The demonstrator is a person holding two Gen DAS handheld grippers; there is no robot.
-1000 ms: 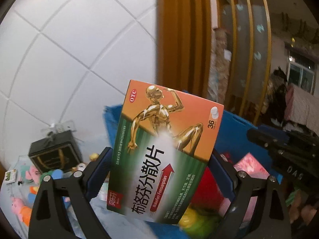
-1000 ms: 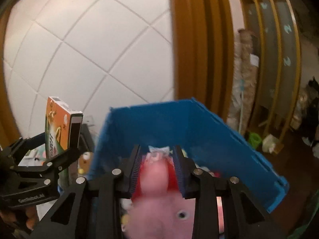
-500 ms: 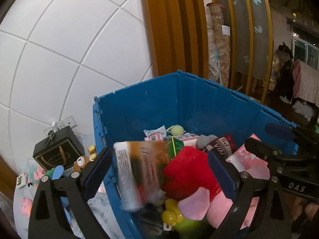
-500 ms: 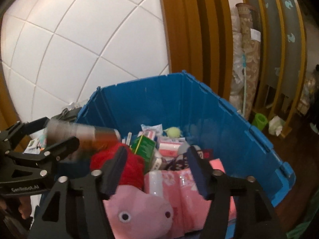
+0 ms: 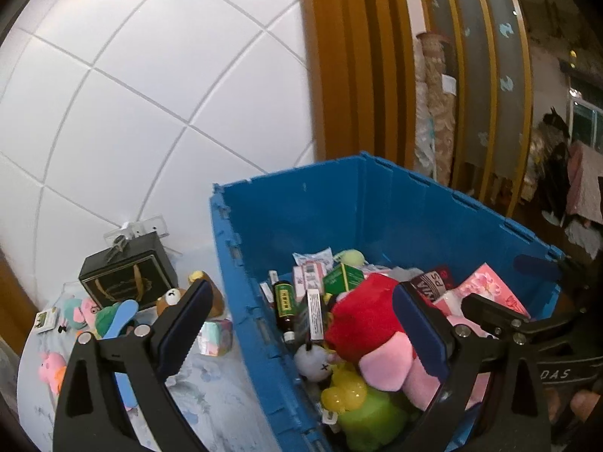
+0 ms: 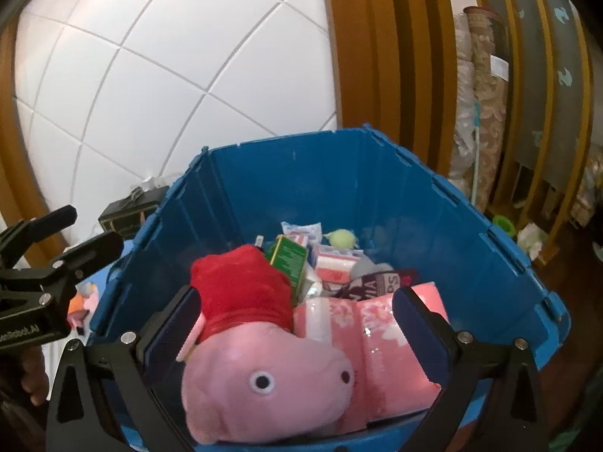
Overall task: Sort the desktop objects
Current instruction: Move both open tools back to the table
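A blue crate [image 5: 286, 203] [image 6: 471, 233] holds several items: a pink pig plush in a red dress [image 6: 264, 369] [image 5: 361, 324], pink tissue packs [image 6: 380, 339], a green box [image 6: 288, 254], a brown bottle [image 5: 283, 303] and the medicine box on its edge [image 5: 314, 312]. My left gripper [image 5: 301, 324] is open and empty above the crate's left wall. My right gripper [image 6: 294, 324] is open and empty above the pig plush. The left gripper also shows in the right wrist view [image 6: 56, 241].
Left of the crate, on a flowered cloth [image 5: 211, 395], lie a black gift box [image 5: 128, 278], a bear toy [image 5: 171, 297], small pig figures [image 5: 51, 365], and a pastel cube [image 5: 215, 337]. White tiled wall behind; wooden frame to the right.
My left gripper opened and dropped the medicine box into the crate. My right gripper opened and let the pig plush fall into the crate. Both now hover empty.
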